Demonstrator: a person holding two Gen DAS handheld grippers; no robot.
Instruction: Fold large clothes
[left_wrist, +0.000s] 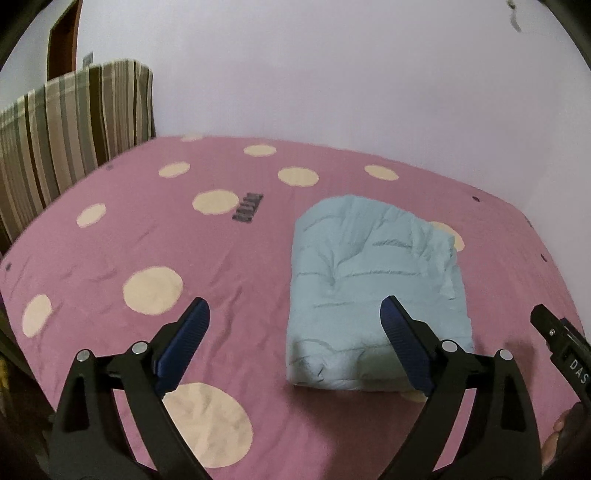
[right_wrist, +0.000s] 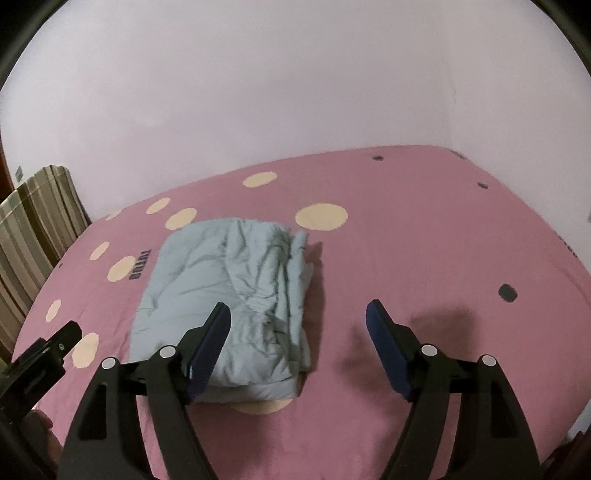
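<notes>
A light blue padded garment (left_wrist: 373, 284) lies folded into a thick rectangle on a pink bed sheet (left_wrist: 240, 258) with cream dots. It also shows in the right wrist view (right_wrist: 229, 295). My left gripper (left_wrist: 295, 314) is open and empty, held above the sheet at the garment's near left edge. My right gripper (right_wrist: 297, 317) is open and empty, held above the garment's near right edge. The tip of the right gripper shows at the right edge of the left wrist view (left_wrist: 557, 339), and the left one at the left edge of the right wrist view (right_wrist: 48, 347).
A striped headboard or cushion (left_wrist: 66, 140) stands at the bed's left side, also in the right wrist view (right_wrist: 33, 229). A pale wall (left_wrist: 332, 81) runs behind the bed. A brown door (left_wrist: 62, 40) is at the far left. The sheet (right_wrist: 424, 251) spreads right of the garment.
</notes>
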